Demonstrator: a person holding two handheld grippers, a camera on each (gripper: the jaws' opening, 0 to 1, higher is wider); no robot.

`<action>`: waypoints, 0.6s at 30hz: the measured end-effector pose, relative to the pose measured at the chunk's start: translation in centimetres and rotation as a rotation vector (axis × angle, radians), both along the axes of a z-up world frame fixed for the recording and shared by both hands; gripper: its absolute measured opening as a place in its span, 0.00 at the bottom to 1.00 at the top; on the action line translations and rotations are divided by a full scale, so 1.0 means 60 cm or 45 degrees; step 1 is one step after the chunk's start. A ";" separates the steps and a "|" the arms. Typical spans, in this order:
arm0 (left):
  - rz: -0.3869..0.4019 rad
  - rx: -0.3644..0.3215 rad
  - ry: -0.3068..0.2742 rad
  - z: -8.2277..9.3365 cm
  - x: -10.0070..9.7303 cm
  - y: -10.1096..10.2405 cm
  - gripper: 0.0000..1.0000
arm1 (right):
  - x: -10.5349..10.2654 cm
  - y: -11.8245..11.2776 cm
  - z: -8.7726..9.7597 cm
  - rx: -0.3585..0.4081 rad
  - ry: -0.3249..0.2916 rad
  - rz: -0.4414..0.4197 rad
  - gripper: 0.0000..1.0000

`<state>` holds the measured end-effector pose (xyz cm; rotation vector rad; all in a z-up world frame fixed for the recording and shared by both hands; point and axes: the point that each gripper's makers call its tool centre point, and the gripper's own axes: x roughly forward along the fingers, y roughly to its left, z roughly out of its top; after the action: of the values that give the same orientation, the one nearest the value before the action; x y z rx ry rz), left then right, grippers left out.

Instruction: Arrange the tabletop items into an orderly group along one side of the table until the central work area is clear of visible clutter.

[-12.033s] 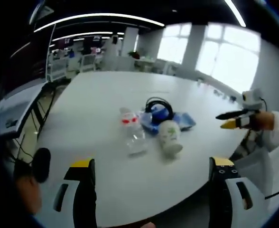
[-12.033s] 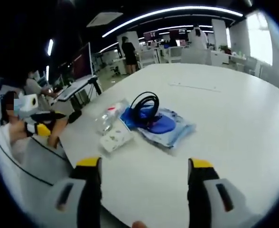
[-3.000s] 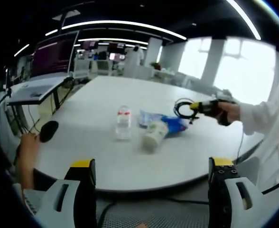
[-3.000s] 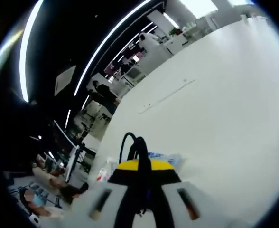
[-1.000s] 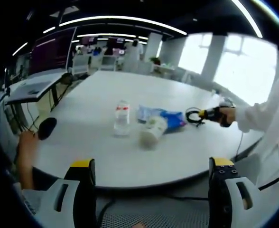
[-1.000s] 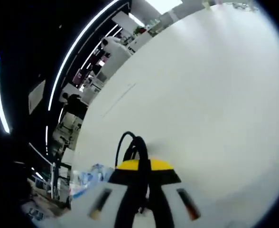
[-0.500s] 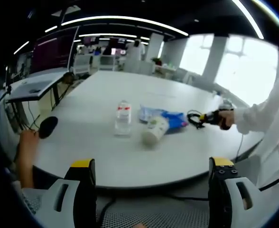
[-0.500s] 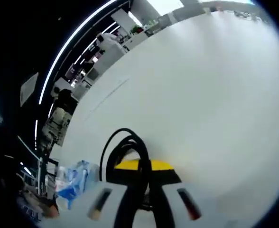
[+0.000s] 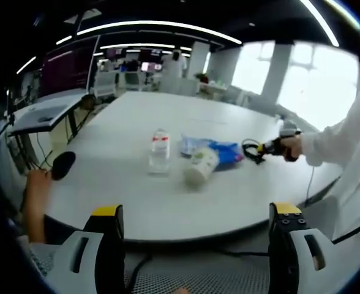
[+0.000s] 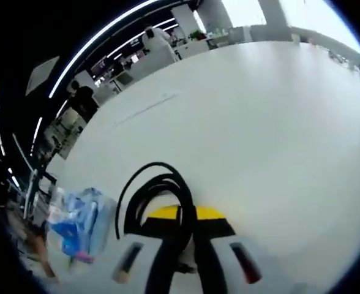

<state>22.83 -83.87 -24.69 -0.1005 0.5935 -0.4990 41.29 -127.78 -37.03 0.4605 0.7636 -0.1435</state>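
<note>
I had the right gripper [image 10: 181,215] clamped on the black cable coil [image 10: 150,190], low over the table [image 10: 259,122] beside the blue packet [image 10: 79,223], probably for grouping; left gripper [image 9: 195,245] hung spread, empty

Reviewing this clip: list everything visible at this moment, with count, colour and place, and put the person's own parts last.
Table: one, white, round-edged, carrying all items.
Water bottle: one, clear with red label, upright mid-table.
Cup: one, white with green print, lying on its side beside the bottle.
Plastic bag: one, blue and clear, behind the cup.
Cable coil: one, black, pinched in the right hand-held gripper.
Microphone: one, black, held at the table's left edge.
Left hand-held gripper: open, yellow-tipped, off the near edge.
Right hand-held gripper: shut on the cable coil.
Sleeve: white, behind the right hand-held gripper.
</note>
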 end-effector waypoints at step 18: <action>0.021 -0.016 -0.026 0.005 0.002 0.006 0.96 | 0.015 0.008 0.050 -0.127 -0.184 0.123 0.59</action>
<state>22.96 -83.50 -24.41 -0.1119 0.5694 -0.4873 42.17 -127.29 -34.03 0.3351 0.6322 -0.0567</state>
